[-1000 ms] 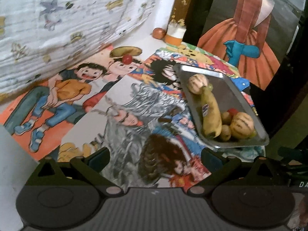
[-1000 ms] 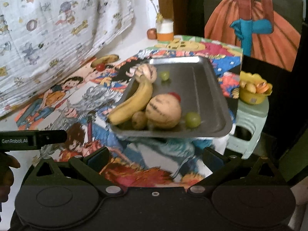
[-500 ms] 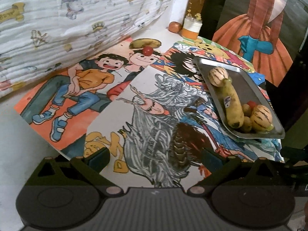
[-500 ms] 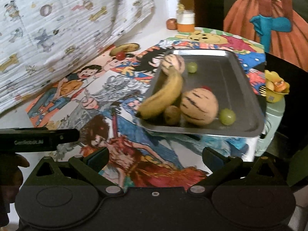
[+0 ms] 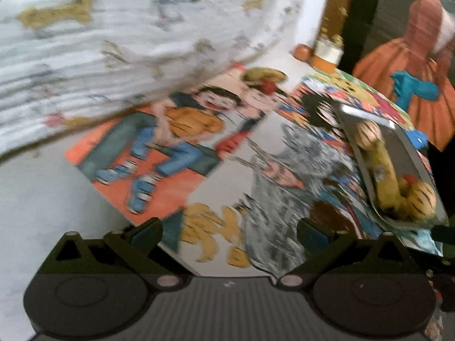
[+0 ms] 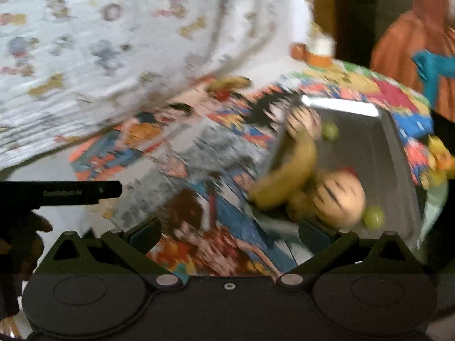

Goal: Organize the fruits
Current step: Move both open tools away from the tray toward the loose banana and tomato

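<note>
Though both views are smeared, the left gripper [image 5: 229, 231] and right gripper [image 6: 227, 231] each stand spread wide, grasping nothing. Metal tray [image 6: 398, 153] at right of frame holds banana [image 6: 287, 179], striped melons and green grapes. Lettering on the black bar [image 6: 61, 191] at left edge is unreadable.

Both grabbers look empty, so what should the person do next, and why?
Probably reach the left gripper toward the loose banana and small red fruit near the cloth. They lie outside the tray, and both grippers are open.
</note>
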`<move>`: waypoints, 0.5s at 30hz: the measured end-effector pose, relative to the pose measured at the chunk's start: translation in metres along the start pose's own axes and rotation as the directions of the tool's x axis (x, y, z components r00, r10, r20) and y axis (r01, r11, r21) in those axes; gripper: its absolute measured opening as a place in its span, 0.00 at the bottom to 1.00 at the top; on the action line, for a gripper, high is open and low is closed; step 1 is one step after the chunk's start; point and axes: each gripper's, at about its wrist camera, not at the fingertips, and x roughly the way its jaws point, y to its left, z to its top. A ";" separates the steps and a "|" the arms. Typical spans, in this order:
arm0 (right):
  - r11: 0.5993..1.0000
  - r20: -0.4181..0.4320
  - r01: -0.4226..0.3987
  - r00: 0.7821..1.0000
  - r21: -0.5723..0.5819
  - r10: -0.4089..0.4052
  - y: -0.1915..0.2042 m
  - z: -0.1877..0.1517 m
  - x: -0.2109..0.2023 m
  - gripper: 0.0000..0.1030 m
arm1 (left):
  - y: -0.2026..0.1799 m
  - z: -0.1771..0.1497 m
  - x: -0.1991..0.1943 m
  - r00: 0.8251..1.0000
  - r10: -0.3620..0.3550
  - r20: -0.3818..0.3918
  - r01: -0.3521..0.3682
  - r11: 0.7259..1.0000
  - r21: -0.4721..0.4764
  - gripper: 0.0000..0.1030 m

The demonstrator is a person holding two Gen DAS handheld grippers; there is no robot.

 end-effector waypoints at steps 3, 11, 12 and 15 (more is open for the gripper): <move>0.996 0.023 -0.057 0.998 -0.070 0.059 0.004 0.021 -0.002 0.99 | 0.011 0.007 -0.013 0.997 0.071 0.034 -0.069 0.996 -0.058 1.00; 0.969 0.120 -0.159 0.976 -0.189 0.183 0.010 0.081 0.003 0.99 | 0.040 0.025 -0.046 0.978 0.190 0.089 -0.160 0.950 -0.267 1.00; 0.969 0.125 -0.156 0.975 -0.193 0.182 0.009 0.085 0.005 0.99 | 0.042 0.026 -0.049 0.975 0.204 0.093 -0.171 0.945 -0.278 1.00; 0.970 0.121 -0.145 0.978 -0.196 0.171 0.003 0.095 0.014 0.99 | 0.044 0.030 -0.055 0.965 0.238 0.108 -0.199 0.937 -0.286 1.00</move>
